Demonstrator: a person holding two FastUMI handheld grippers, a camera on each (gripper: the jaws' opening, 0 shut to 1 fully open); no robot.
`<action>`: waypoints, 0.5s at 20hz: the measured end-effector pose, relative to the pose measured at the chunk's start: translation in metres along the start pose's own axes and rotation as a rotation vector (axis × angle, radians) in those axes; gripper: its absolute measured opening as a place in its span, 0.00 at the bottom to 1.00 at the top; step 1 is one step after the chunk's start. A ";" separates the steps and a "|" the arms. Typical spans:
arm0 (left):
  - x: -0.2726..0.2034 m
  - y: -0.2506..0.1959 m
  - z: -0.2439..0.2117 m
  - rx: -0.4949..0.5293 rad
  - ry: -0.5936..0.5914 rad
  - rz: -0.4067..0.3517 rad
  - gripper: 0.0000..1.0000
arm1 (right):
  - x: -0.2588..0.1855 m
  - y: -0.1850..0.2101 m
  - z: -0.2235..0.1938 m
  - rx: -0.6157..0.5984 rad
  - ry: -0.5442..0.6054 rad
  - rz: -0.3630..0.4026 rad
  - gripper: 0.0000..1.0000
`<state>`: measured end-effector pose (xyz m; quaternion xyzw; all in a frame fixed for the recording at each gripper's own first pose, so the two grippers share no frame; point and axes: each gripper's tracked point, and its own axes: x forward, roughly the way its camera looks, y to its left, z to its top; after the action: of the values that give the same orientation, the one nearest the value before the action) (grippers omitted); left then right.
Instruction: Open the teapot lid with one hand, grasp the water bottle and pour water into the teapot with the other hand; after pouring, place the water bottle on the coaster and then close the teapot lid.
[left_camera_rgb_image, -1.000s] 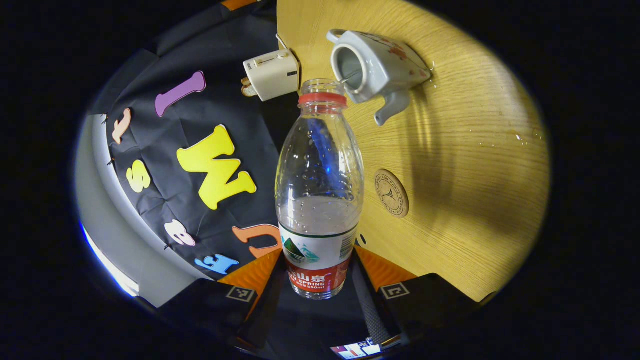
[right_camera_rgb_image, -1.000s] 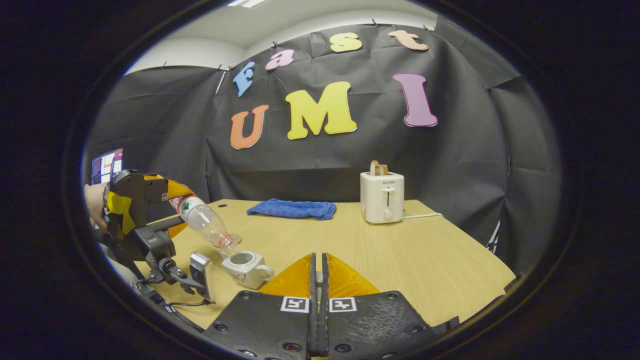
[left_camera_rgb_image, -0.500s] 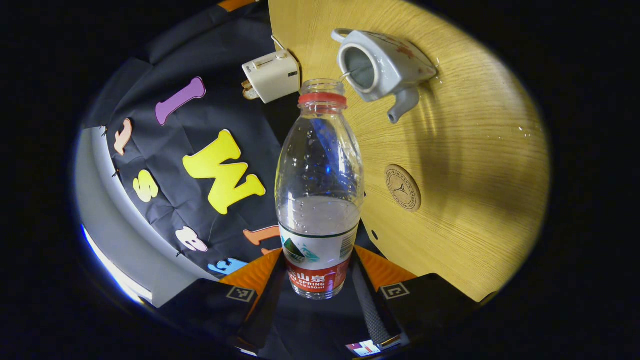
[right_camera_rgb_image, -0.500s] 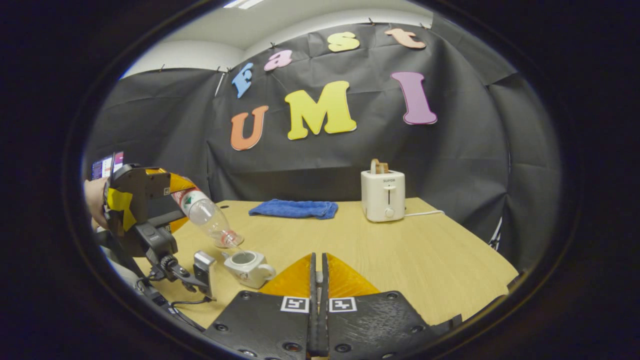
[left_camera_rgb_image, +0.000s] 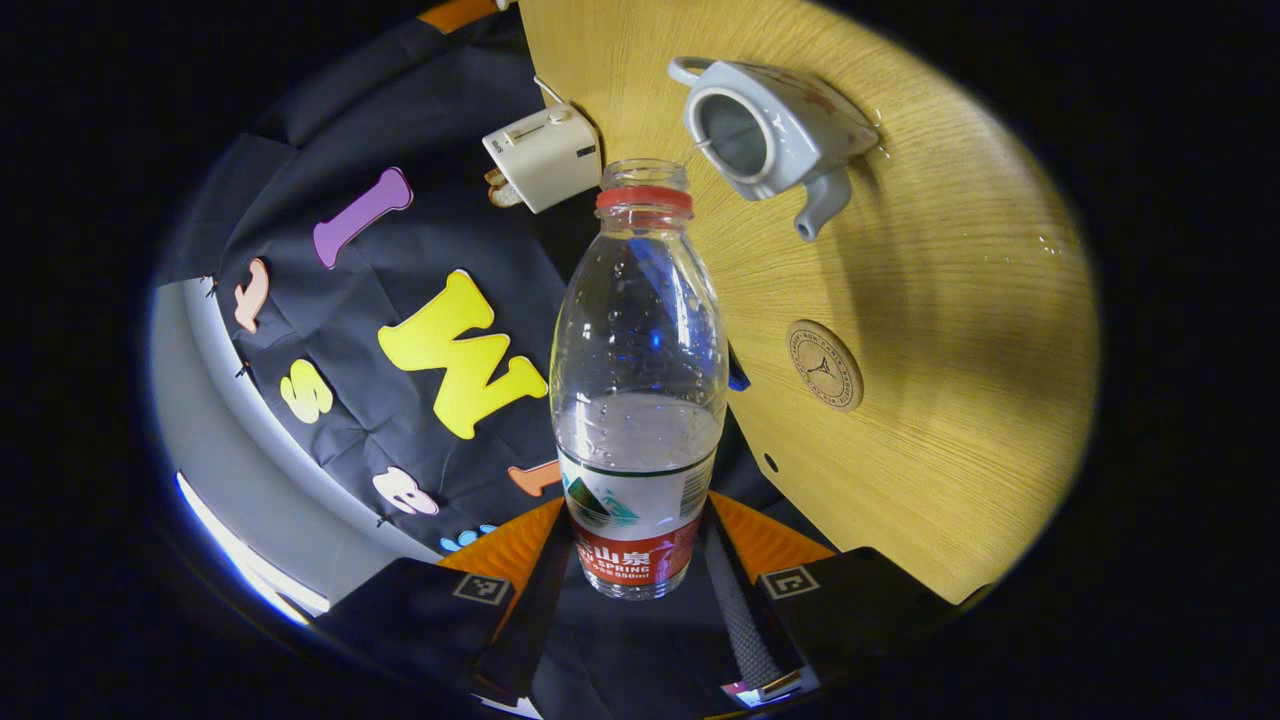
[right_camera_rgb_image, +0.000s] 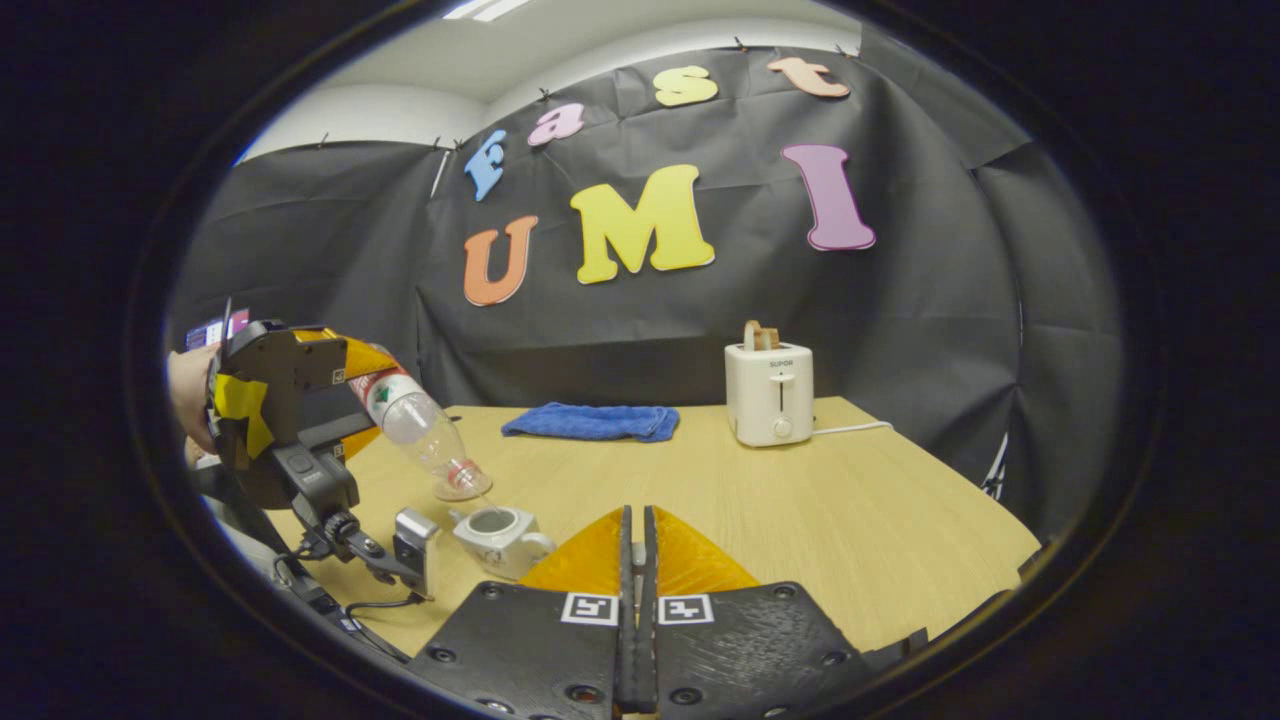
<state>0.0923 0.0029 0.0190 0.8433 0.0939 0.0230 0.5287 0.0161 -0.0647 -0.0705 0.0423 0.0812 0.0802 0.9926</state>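
Observation:
My left gripper (left_camera_rgb_image: 638, 545) is shut on the labelled lower part of a clear water bottle (left_camera_rgb_image: 638, 400) with a red neck ring and no cap. The bottle is tipped mouth-down toward the white teapot (left_camera_rgb_image: 770, 130), and a thin stream of water (left_camera_rgb_image: 700, 148) runs into its open top. In the right gripper view the bottle (right_camera_rgb_image: 418, 435) slants down over the lidless teapot (right_camera_rgb_image: 500, 532), held by the left gripper (right_camera_rgb_image: 362, 385). My right gripper (right_camera_rgb_image: 637, 525) is shut, raised above the table, with a small pale bit of the teapot lid in the slit. A round cork coaster (left_camera_rgb_image: 824, 351) lies near the teapot.
A white toaster (right_camera_rgb_image: 768, 395) with its cord stands at the back of the wooden table (right_camera_rgb_image: 850, 500). A blue cloth (right_camera_rgb_image: 592, 421) lies at the back middle. A hand (right_camera_rgb_image: 188, 385) holds the left gripper at the table's left edge. Water drops (left_camera_rgb_image: 1045, 245) dot the tabletop.
The bottle's mouth has risen a little and shifted slightly over the teapot while the stream keeps running. My right gripper has stayed almost still.

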 end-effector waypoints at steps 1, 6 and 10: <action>0.000 0.002 -0.001 0.007 0.002 0.002 0.75 | 0.000 0.000 0.000 0.000 -0.001 0.000 0.00; -0.001 0.010 0.000 0.040 0.002 0.022 0.76 | 0.001 -0.001 -0.001 0.004 0.000 0.000 0.00; -0.004 0.010 0.002 0.043 -0.006 0.018 0.75 | 0.001 -0.001 -0.002 0.007 0.002 0.003 0.00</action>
<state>0.0900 -0.0040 0.0276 0.8555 0.0852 0.0230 0.5103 0.0169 -0.0654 -0.0727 0.0458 0.0825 0.0813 0.9922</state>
